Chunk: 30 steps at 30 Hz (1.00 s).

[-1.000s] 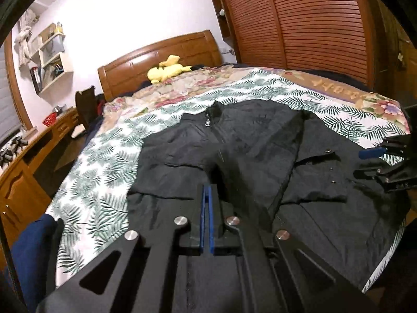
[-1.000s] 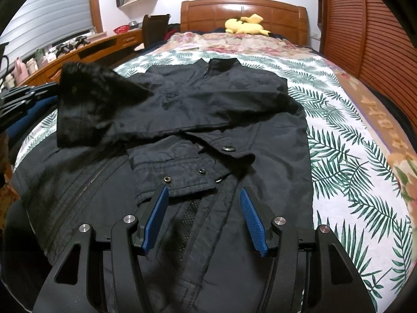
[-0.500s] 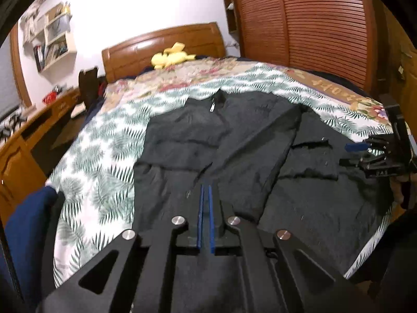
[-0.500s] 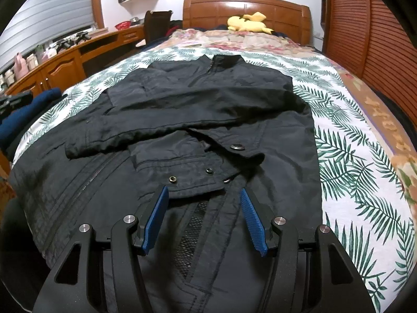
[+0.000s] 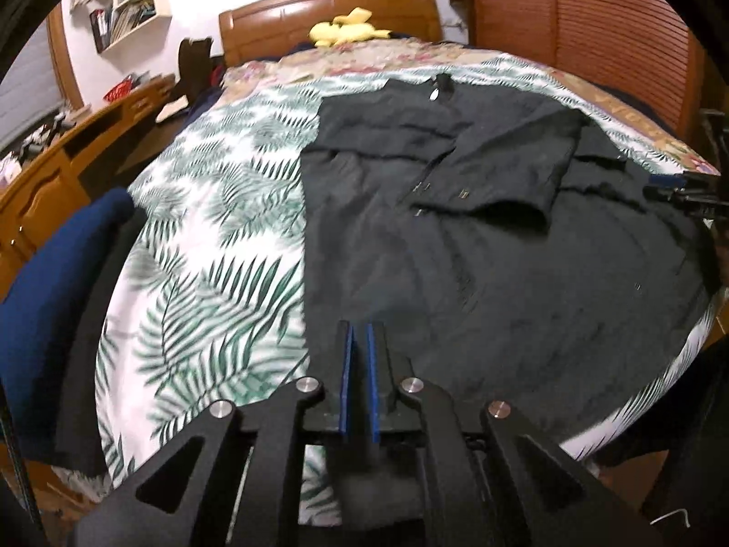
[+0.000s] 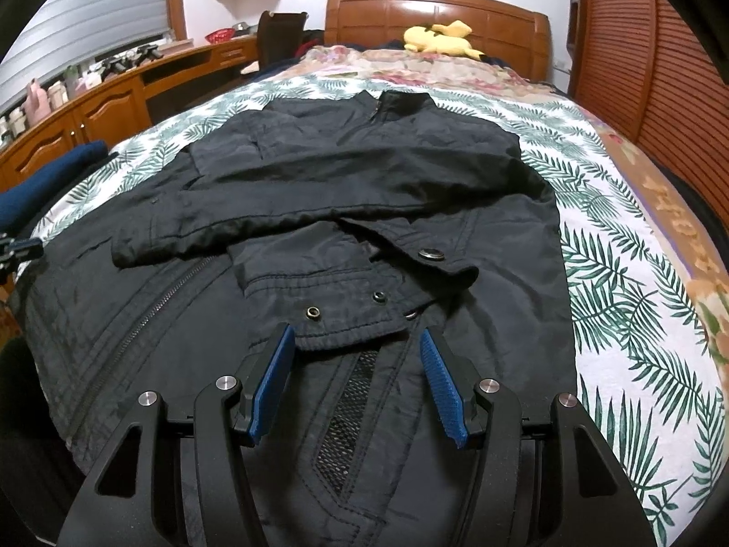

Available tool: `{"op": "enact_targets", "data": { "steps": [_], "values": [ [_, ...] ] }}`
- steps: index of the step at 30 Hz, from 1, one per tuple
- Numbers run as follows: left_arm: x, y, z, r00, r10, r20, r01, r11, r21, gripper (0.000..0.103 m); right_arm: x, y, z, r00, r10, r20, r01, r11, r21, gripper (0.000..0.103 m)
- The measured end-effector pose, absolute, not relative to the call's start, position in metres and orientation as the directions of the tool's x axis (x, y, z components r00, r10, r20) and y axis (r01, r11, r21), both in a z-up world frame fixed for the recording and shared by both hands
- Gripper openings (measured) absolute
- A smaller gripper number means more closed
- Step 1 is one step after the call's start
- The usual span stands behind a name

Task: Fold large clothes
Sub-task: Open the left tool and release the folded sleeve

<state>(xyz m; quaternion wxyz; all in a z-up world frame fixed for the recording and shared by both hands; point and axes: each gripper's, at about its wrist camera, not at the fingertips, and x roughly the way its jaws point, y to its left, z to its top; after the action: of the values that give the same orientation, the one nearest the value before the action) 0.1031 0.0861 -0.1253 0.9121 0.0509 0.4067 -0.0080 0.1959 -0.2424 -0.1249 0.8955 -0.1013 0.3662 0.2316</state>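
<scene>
Clearly, we have a black jacket (image 6: 319, 209) spread across the leaf-print bedspread (image 5: 205, 209), collar toward the headboard (image 6: 433, 13), with both sleeves already laid across the chest, so the next fold is most likely the hem going up. Our left gripper (image 5: 358, 342) has its blue pads nearly pressed together, only a sliver between them and nothing pinched, and it sits over the jacket's near left edge where cloth meets bedspread. Our right gripper (image 6: 357, 342) is spread wide and empty, its fingers either side of the cuff of the lower folded sleeve (image 6: 346, 301), above the mesh-lined front. The main risk we see is a thin pinch: the slick shell could slip out mid-lift, or we might catch only the top layer and leave the back panel behind, skewing the fold. We could also nip the bedspread along with the hem on the left. On the right, closing where we are would grab the cuff and drag the sleeve out of place. Uneven lifting would tumble both sleeves off the chest.
</scene>
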Motion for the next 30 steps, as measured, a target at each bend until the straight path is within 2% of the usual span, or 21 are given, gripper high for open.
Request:
{"op": "enact_targets", "data": {
  "steps": [7,9,11,21,25,30],
  "values": [
    [0.094,0.096,-0.135,0.65,0.022,-0.759,0.052,0.996,0.073,0.007,0.198,-0.236,-0.128,0.622,0.332,-0.709,-0.493,0.869,-0.027,0.058],
    [0.094,0.096,-0.138,0.648,0.033,-0.761,0.048,0.995,0.083,0.012,0.198,-0.235,-0.13,0.623,0.327,-0.711,-0.493,0.869,-0.032,0.058],
    [0.096,0.098,-0.142,0.642,0.049,-0.765,0.037,0.995,0.095,0.021,0.198,-0.235,-0.13,0.623,0.325,-0.712,-0.493,0.869,-0.035,0.058],
    [0.104,0.112,-0.151,0.641,0.049,-0.766,0.002,0.998,0.066,0.039,0.198,-0.235,-0.131,0.624,0.323,-0.712,-0.494,0.869,-0.038,0.058],
    [0.112,0.122,-0.155,0.643,0.063,-0.763,-0.032,0.998,0.055,0.056,0.198,-0.237,-0.13,0.627,0.324,-0.709,-0.492,0.87,-0.038,0.058],
    [0.116,0.13,-0.159,0.644,0.038,-0.764,-0.046,0.999,0.011,0.059,0.195,-0.238,-0.129,0.632,0.324,-0.704,-0.493,0.869,-0.043,0.058]
  ]
}}
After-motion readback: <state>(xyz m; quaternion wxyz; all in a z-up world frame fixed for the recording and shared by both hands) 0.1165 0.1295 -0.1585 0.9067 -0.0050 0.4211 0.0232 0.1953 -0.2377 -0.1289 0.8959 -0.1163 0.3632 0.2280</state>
